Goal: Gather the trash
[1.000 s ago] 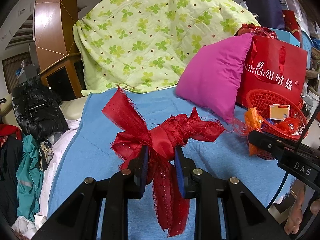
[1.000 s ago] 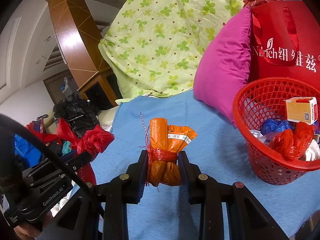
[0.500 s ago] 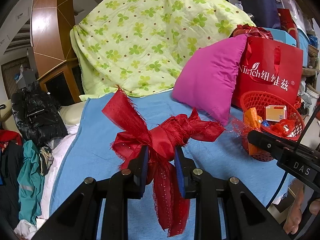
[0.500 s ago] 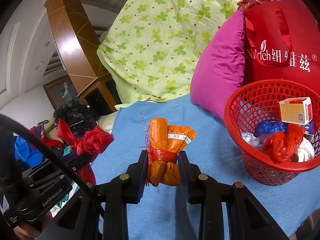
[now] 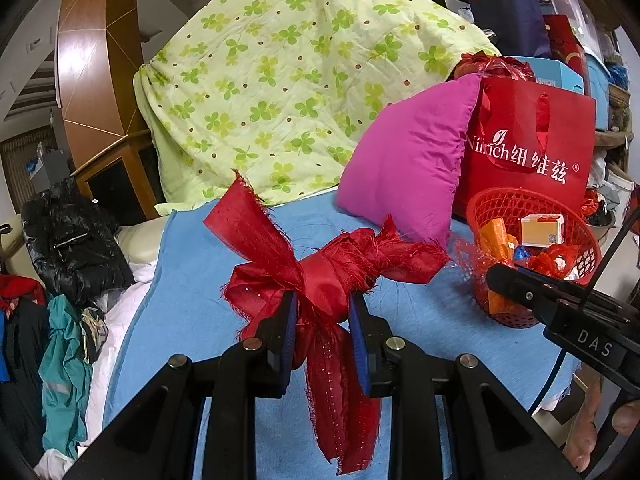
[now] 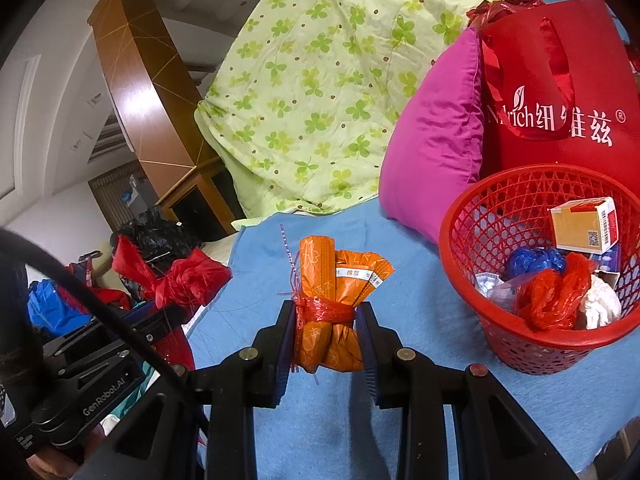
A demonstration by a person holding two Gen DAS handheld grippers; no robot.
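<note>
The left gripper (image 5: pixel 322 320) clamped a frayed red ribbon bow (image 5: pixel 320 264); the right gripper (image 6: pixel 325 330) held an orange tied wrapper bundle (image 6: pixel 332 304), a red mesh plastic basket (image 6: pixel 500 336) at its right

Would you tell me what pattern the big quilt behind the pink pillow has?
Pale yellow-green quilt with green clovers and small brown dots; clearest in the left wrist view.

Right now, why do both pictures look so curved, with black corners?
Left wrist view: a fisheye lens bows the wooden pillar and leaves dark corners; the red ribbon bundle stays sharp. Right wrist view: same bulge and black rim, the red basket stretched at the edge; soft indoor light, no glare.
</note>
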